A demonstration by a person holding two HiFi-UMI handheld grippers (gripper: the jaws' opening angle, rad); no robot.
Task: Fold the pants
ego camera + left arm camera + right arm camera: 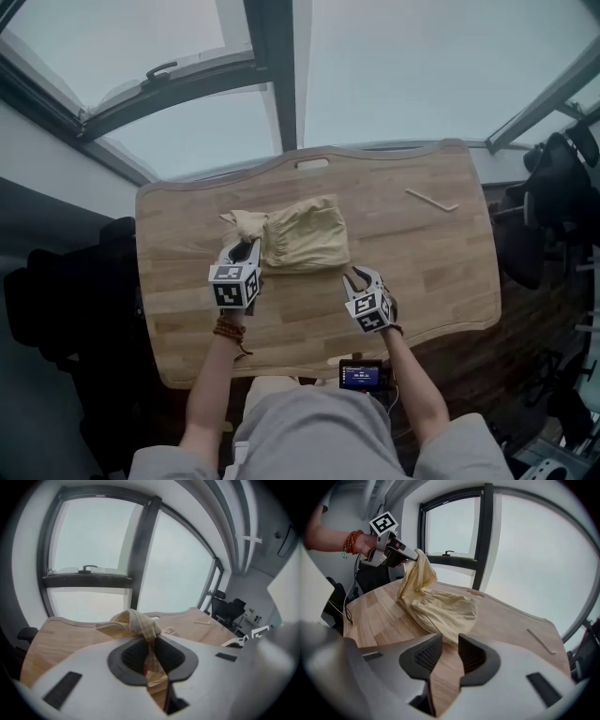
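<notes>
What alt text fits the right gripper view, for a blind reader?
The left claw holds one corner of yellow pants up off a wooden table. In front, the right claw stands open and empty, just short of them. Big windows behind.

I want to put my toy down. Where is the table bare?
Widest bare wood: right of the pants, around the stick. Left end of the table: free too. Crowded: front middle, where the left gripper pinches the pants beside the open right gripper.
</notes>
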